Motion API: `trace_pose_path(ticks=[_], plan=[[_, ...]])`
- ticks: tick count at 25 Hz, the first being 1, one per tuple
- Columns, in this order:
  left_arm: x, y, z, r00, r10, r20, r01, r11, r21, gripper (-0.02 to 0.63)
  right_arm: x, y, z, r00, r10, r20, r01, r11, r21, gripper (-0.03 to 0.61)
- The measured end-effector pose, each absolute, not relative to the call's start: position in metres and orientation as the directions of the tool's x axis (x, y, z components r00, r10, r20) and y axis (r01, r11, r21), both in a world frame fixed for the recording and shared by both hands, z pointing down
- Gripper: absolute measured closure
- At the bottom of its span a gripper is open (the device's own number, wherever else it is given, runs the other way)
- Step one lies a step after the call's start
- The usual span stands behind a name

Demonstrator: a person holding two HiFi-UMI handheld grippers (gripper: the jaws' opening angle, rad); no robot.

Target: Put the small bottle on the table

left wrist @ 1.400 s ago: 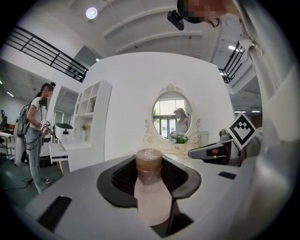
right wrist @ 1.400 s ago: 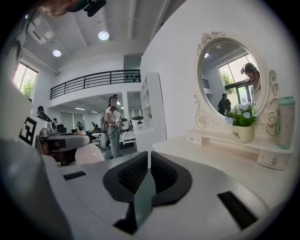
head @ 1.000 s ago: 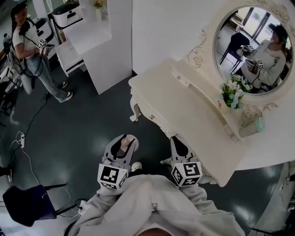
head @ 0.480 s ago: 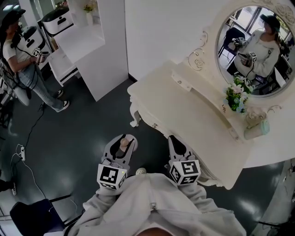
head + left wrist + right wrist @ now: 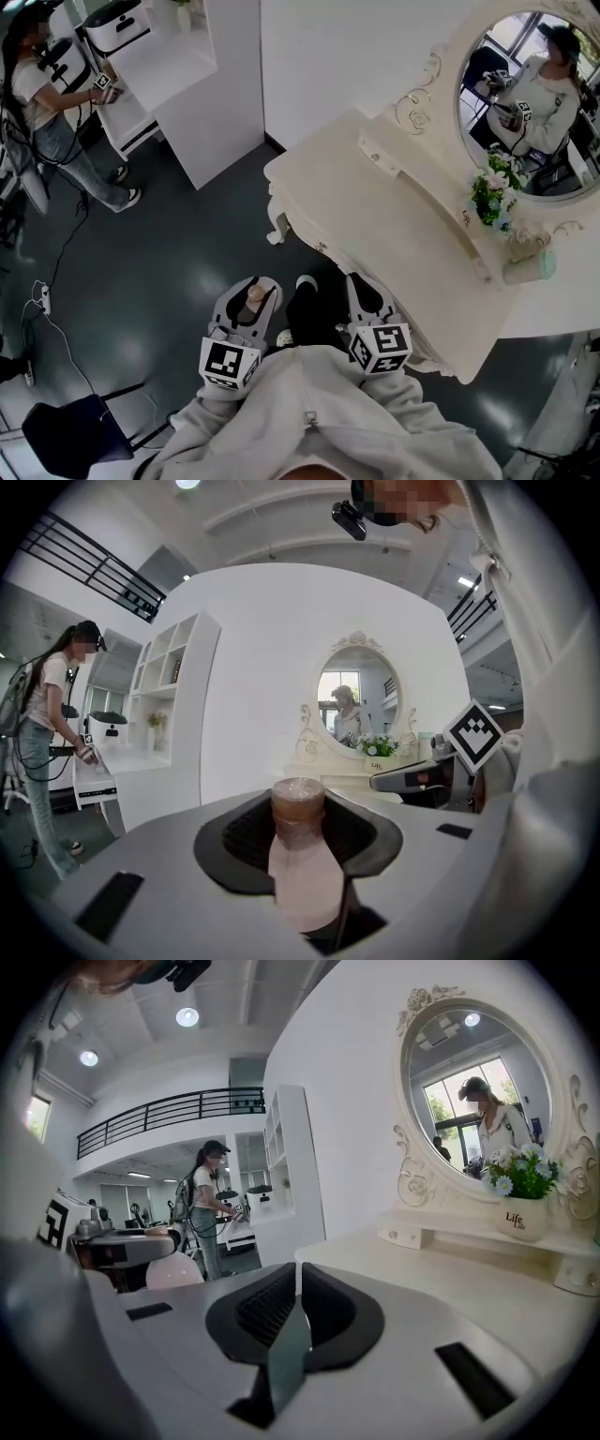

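Note:
A small pale pink bottle [image 5: 302, 860] with a brown cap stands upright between the jaws of my left gripper [image 5: 300, 817], which is shut on it. From the head view the small bottle [image 5: 251, 298] and the left gripper [image 5: 254, 287] hang over the dark floor, left of the white dressing table [image 5: 375, 202]. My right gripper [image 5: 357, 283] is at the table's near edge. Its jaws are together with nothing between them in the right gripper view [image 5: 298, 1290], facing the tabletop [image 5: 441, 1283].
An oval mirror [image 5: 534, 94], a flower pot [image 5: 492, 197] and a teal item [image 5: 535, 266] stand at the table's back. A white shelf unit [image 5: 197, 94] and a person [image 5: 42, 103] are at far left. My dark leg [image 5: 311, 314] shows between the grippers. A chair [image 5: 75, 431] sits lower left.
Both grippers have drifted slightly towards the table, the bottle still held. My leg and shoe have stepped forward between them. The person at far left has turned to the shelf.

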State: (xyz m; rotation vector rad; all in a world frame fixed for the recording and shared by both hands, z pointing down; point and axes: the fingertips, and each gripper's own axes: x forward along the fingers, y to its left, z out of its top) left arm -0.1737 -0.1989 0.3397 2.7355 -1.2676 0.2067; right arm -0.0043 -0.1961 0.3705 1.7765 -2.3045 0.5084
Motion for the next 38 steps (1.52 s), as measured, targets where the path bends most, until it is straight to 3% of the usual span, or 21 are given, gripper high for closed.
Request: trace_pose_path(ticks=[17,38], plan=[[-0.135,-0.313,0.344,0.666,-0.725,0.174,-0.741,-0.670,0.044,0.465,0.039,-0.291,0.378,-0.218,-0.903,0.371,-0.973,0.173,-0.151,0.535],[-0.059,-0.456,0.380,0.717,-0.644,0.265,-0.671,-0.741,0.015,0.465,0.093,-0.401,0.396,-0.180,-0.885,0.430,-0.978,0.114,-0.174,0.535]])
